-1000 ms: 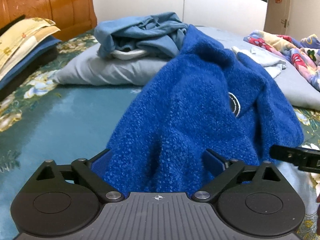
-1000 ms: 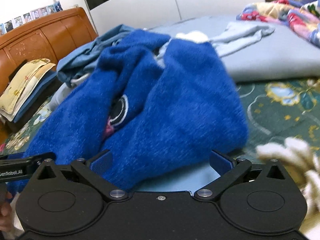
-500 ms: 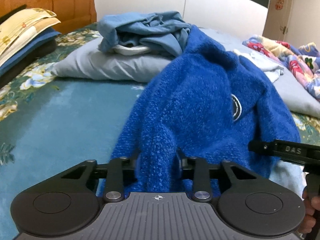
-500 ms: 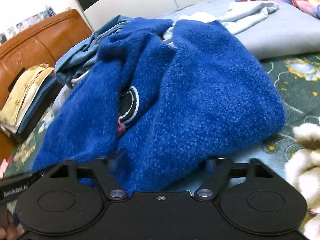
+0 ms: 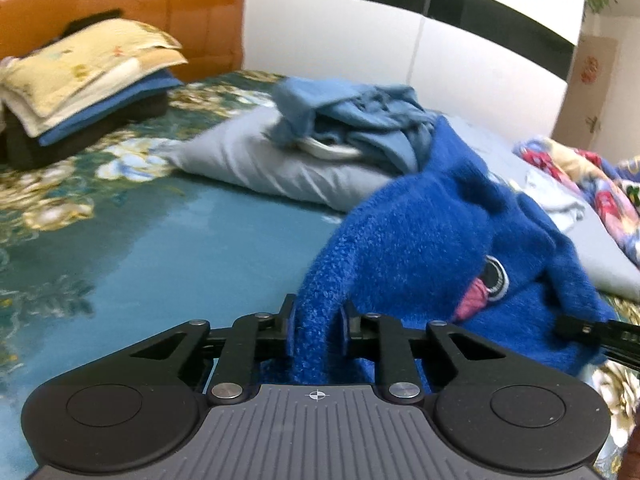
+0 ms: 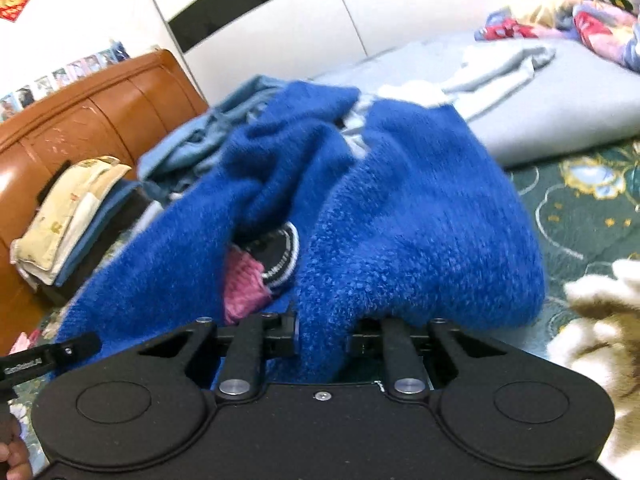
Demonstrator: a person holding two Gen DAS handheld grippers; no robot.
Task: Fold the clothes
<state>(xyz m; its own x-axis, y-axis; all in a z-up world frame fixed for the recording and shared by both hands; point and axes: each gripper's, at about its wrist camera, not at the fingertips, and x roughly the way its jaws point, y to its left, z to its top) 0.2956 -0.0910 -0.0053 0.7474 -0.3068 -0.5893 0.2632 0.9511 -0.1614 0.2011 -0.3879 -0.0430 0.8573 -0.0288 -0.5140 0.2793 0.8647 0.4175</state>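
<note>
A fuzzy royal-blue garment [image 5: 432,232] lies bunched on the bed, showing a round black badge [image 5: 496,280] and a pink patch [image 6: 242,280]. My left gripper [image 5: 318,320] has a fold of the garment's near edge between its pads, and its jaws are closing tighter. In the right wrist view the same blue garment [image 6: 400,220] fills the middle. My right gripper [image 6: 323,332] pinches another part of the near edge, and its jaws are closing too. The two grippers are side by side: the right one's finger [image 5: 592,330] pokes in at the left view's right edge.
The teal floral bed sheet [image 5: 160,260] spreads to the left. Behind the garment are a grey pillow [image 5: 260,160] with crumpled light-blue clothes [image 5: 360,116]. A folded stack [image 5: 80,80] leans on the wooden headboard [image 5: 140,0]. A colourful quilt [image 5: 592,184] lies right; something white and furry [image 6: 600,320] is near.
Both grippers went from wide open to pinched on the blue garment's near edge. The left one then shifted leftward and up with the cloth; the garment's fold opened, showing the pink patch.
</note>
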